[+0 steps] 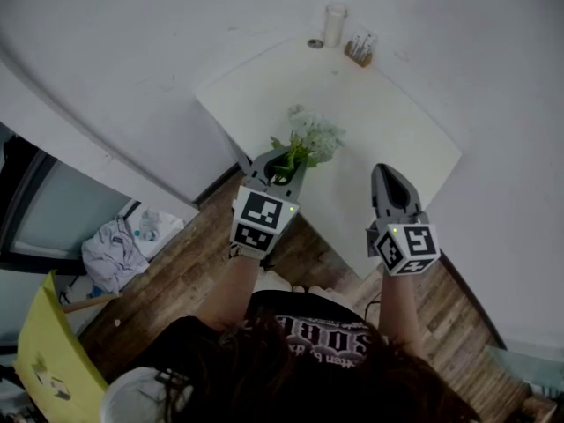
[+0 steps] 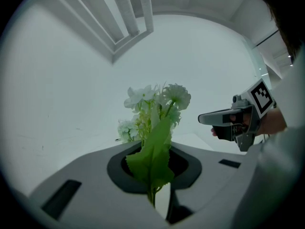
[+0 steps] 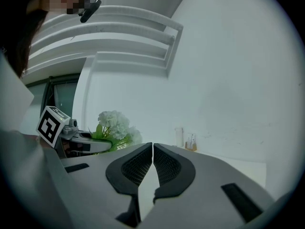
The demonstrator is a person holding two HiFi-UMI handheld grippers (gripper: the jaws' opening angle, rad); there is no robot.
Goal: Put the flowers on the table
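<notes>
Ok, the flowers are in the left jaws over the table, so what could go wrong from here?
The left gripper pinches only the thin stem, so the flowers may tip or slip early. They hang near the edge of the table; released there, they might roll off. Pushing far risks hitting the glass.

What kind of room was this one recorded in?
Likely a lived-in home room, not a lab: wood plank floor, a small white table by a white wall, and crumpled clothes lying on that floor.
</notes>
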